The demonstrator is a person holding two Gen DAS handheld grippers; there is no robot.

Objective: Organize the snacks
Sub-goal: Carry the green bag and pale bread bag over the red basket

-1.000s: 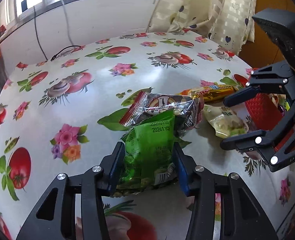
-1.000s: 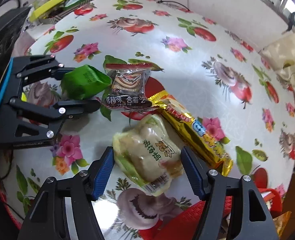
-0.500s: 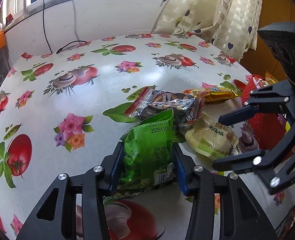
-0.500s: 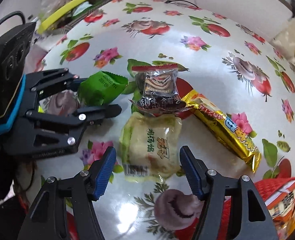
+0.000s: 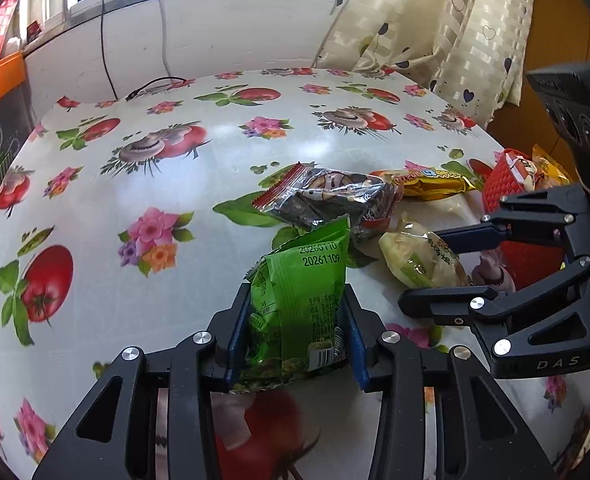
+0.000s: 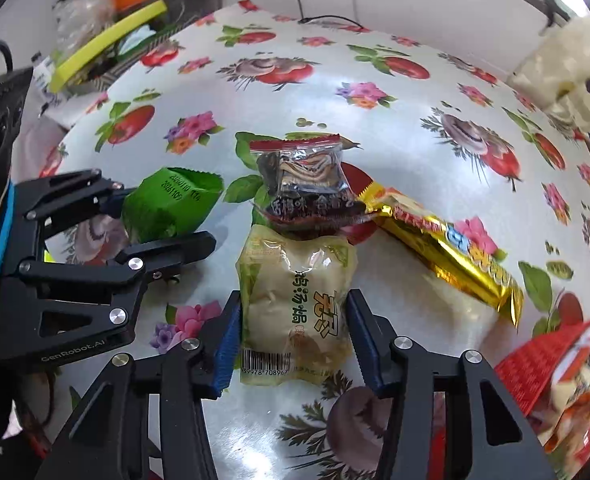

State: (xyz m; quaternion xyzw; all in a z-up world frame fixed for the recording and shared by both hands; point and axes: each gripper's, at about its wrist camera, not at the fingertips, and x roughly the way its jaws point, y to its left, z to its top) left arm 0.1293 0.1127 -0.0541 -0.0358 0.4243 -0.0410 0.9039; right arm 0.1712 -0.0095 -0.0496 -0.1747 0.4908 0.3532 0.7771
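We see one container, a red woven basket [image 6: 535,364] at the table's near right edge; it holds a few packets, one red-and-white [image 6: 587,360] and some orange-yellow ones behind it [image 5: 547,168], labels too blurred to read; everything else lies loose on the fruit-and-flower tablecloth [image 5: 215,184]. Left gripper [image 5: 297,330]: jaws narrowing right now, blue pads against both sides of the green snack packet [image 5: 303,296]; the packet stands tilted up between the fingers, date print on its top flap, lower end near the cloth; from the right wrist view the same green packet [image 6: 167,204] sits between the left fingers [image 6: 167,248], whether it's clear of the table we can't tell. Right gripper [image 6: 295,340]: jaws also closing, mid-width; the pale yellow-green packet [image 6: 295,304] lies flat between the pads, barcode end towards the camera; pads sit at its edges, the left one touching the wrapper, the right one just beside it, so firm squeeze not confirmed. Clear packet with red ends and dark contents [image 6: 307,184] lies just beyond the pale one, its near edge overlapping the pale packet's far end; gold foil bar [image 6: 447,252] runs diagonally to its right, one end touching the clear packet, the other pointing towards the basket; both untouched by either gripper. Black cable [image 5: 155,84] lies at the far table edge by the wall; patterned curtain [image 5: 455,32] hangs far right.
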